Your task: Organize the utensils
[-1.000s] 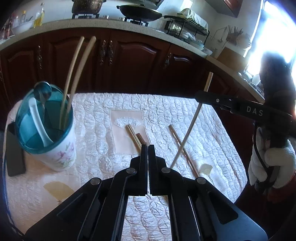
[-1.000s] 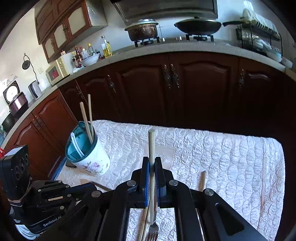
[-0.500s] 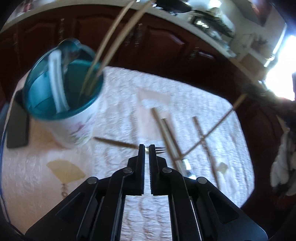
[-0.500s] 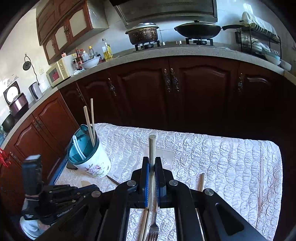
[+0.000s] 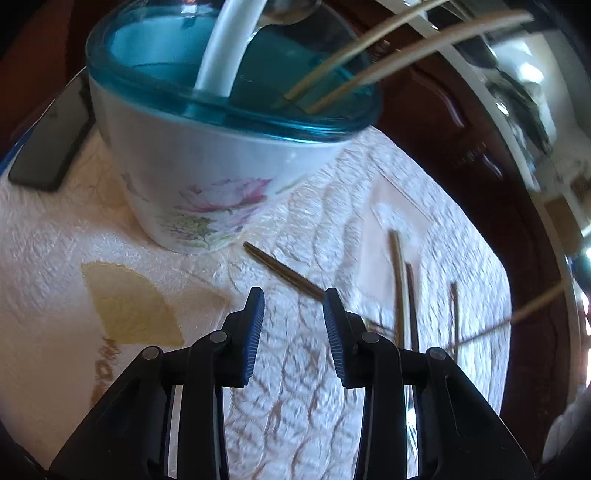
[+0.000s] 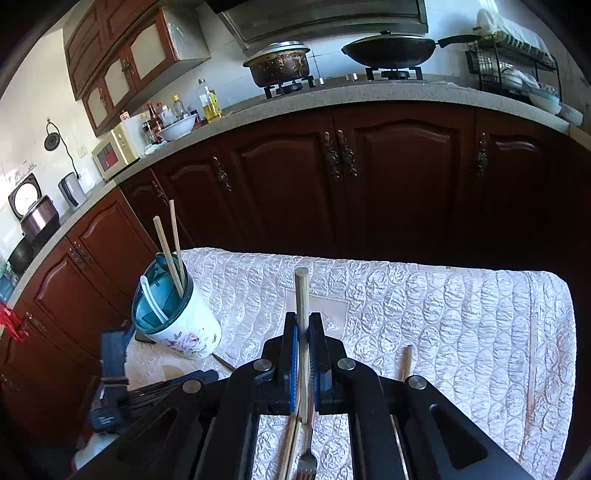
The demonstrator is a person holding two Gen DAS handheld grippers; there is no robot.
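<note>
While the holder stands at the ten o'clock corner of the quilted cloth, its teal insert carries a white spoon, a metal spoon partly cut off by the frame edge, and two chopsticks leaning out toward two o'clock. Just beside its base, at about five o'clock from it, a fork lies flat on the cloth, its handle end nearest the holder. Three more chopsticks lie side by side farther toward three o'clock. A dark phone lies at nine o'clock of the holder, touching or nearly touching it. The left gripper points steeply down at the cloth with its jaws opening and nothing between them, the right finger over the fork's shaft. The right gripper tilts downward above the cloth's near edge, jaws clamped on a chopstick that sticks up toward twelve o'clock.
</note>
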